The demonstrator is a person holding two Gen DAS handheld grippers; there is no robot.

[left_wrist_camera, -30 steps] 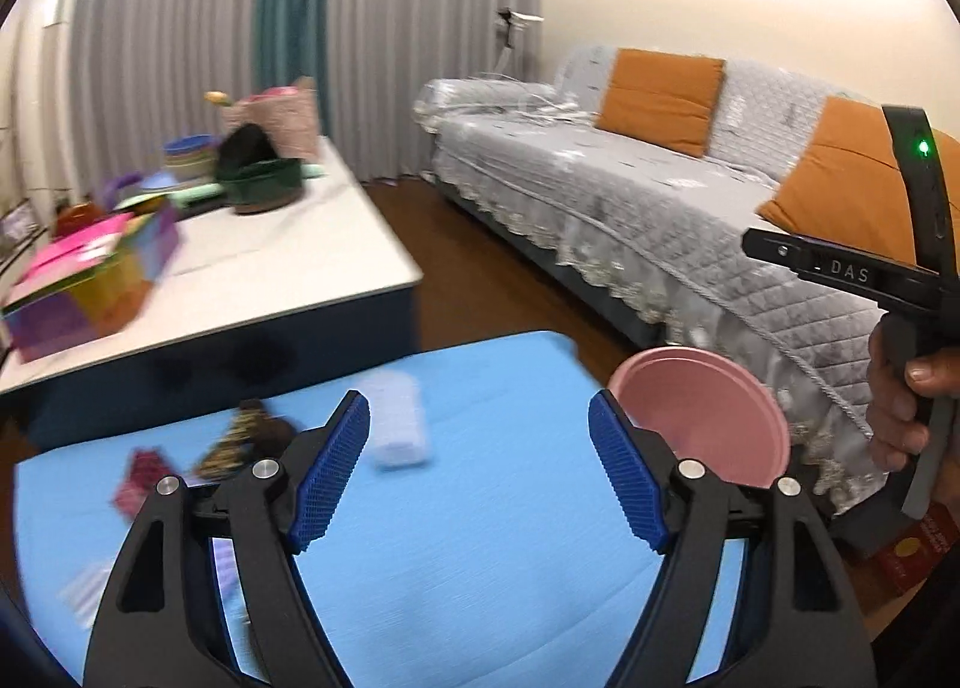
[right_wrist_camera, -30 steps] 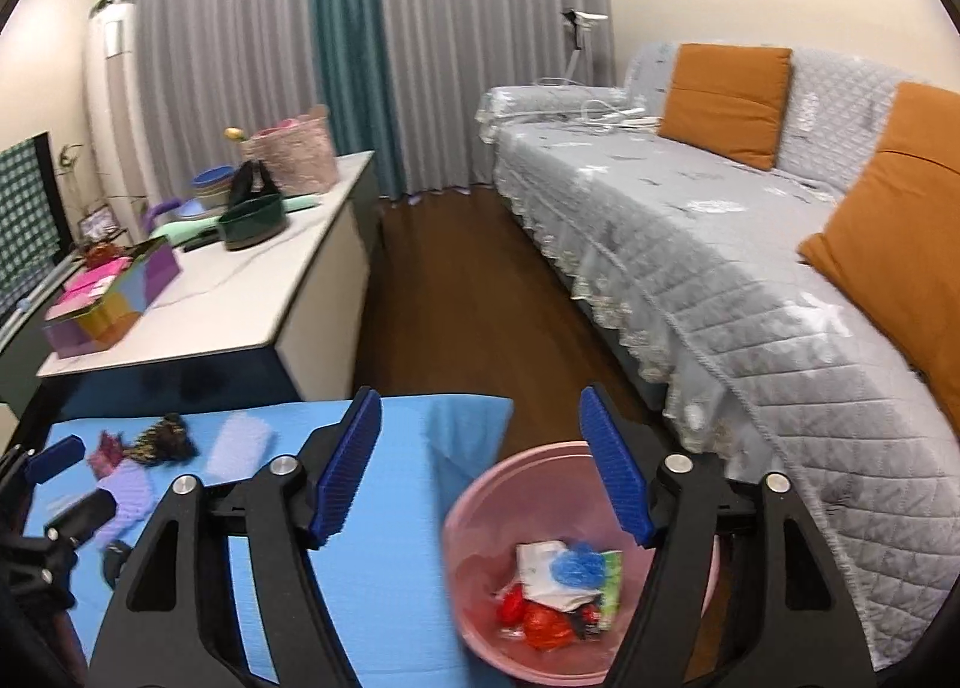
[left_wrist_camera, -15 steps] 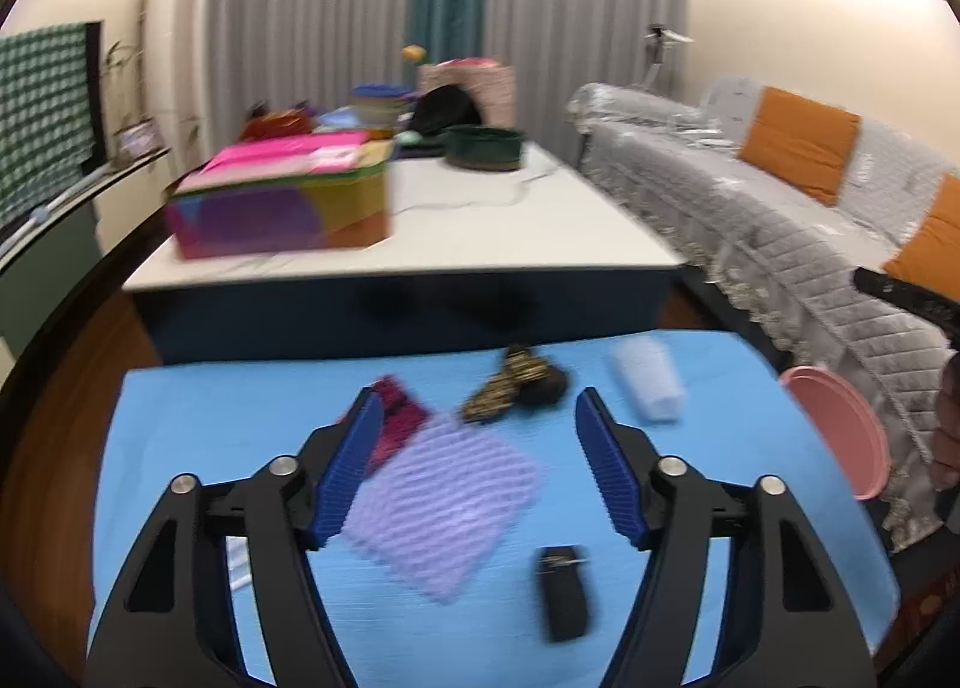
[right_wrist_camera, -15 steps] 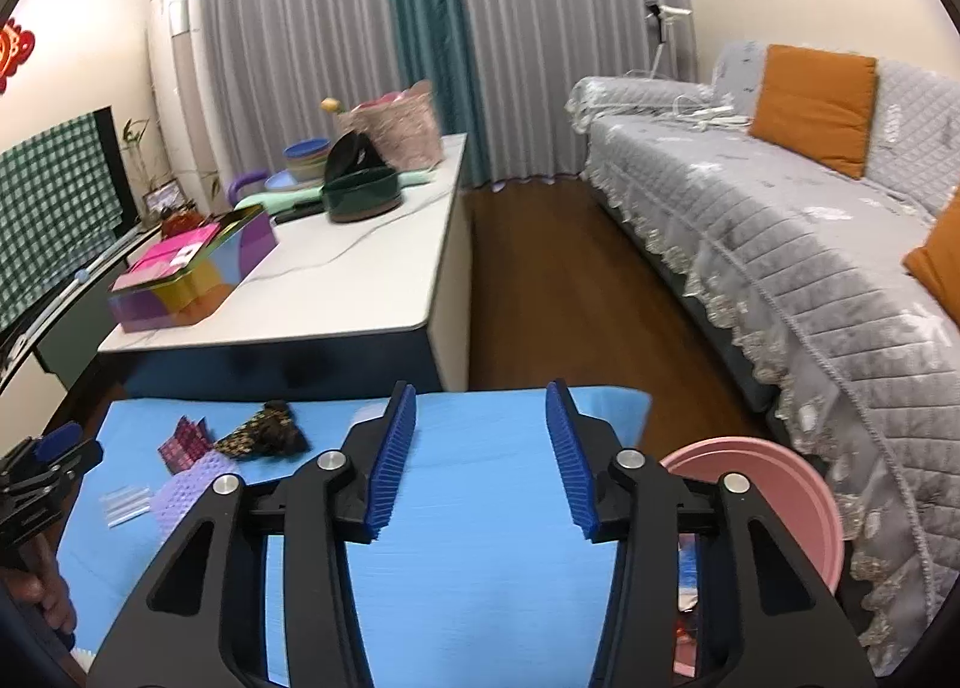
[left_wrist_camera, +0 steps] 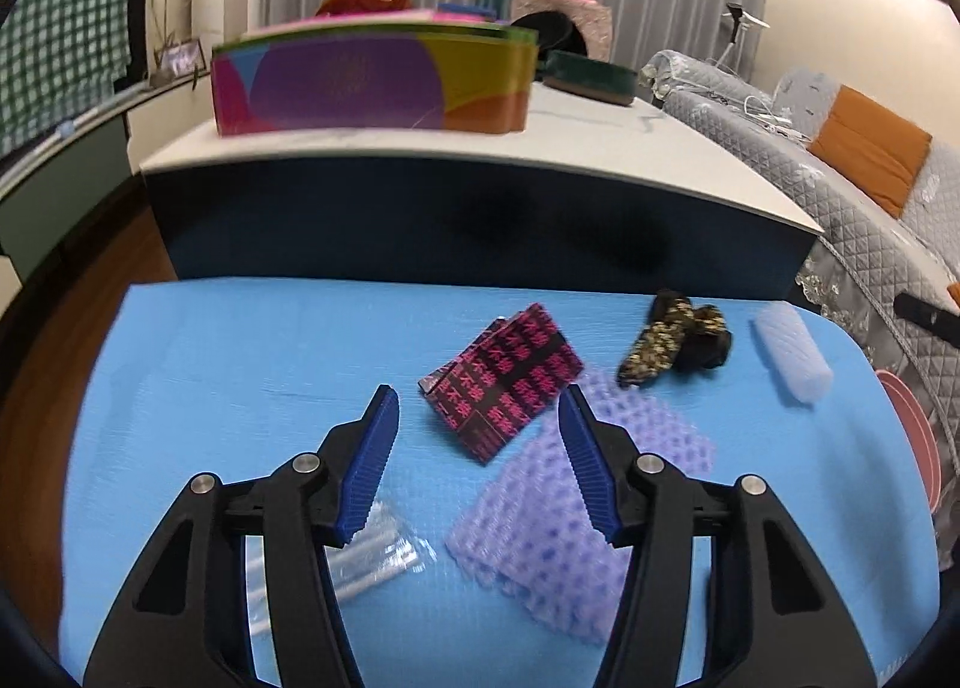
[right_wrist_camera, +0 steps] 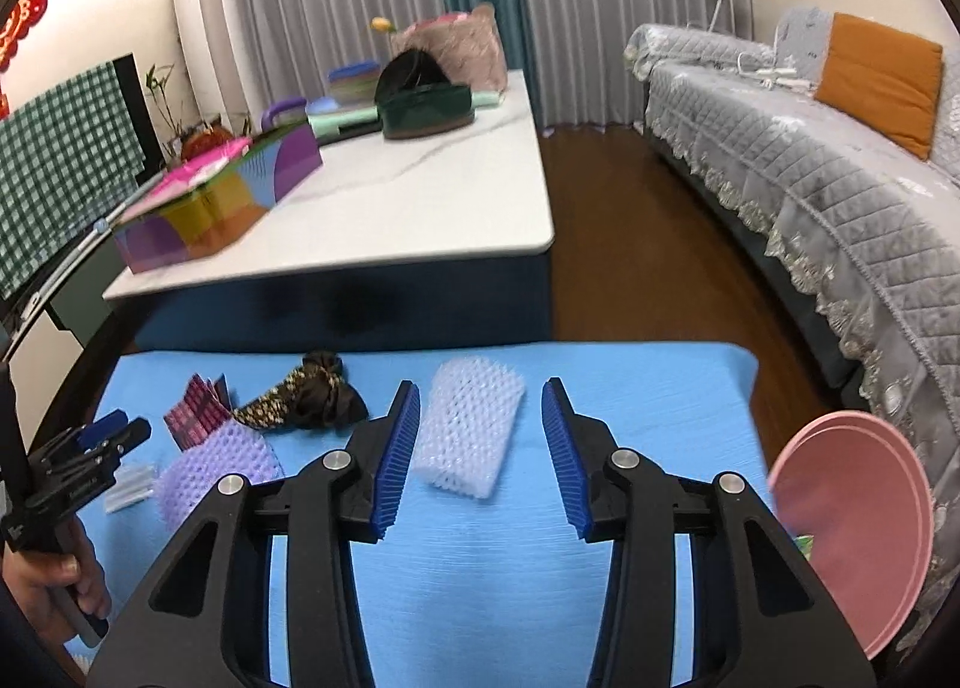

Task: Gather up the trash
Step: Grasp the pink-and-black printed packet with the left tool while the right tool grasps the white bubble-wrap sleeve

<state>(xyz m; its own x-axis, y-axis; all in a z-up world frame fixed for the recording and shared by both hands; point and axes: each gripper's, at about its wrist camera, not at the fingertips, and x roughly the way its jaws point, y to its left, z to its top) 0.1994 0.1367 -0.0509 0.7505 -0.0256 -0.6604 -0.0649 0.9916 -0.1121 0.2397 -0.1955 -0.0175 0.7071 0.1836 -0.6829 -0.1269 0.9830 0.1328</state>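
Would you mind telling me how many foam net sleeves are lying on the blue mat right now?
2. The white foam net sleeve lies ahead of the right gripper; the purple foam net sleeve lies under the left gripper. Others may be hidden.

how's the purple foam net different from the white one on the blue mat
The purple foam net lies spread flat; the white foam net is a plump tube. The purple one partly overlaps the black and pink wrapper; the white one lies alone. Both share a dimpled mesh and lie on the blue mat.
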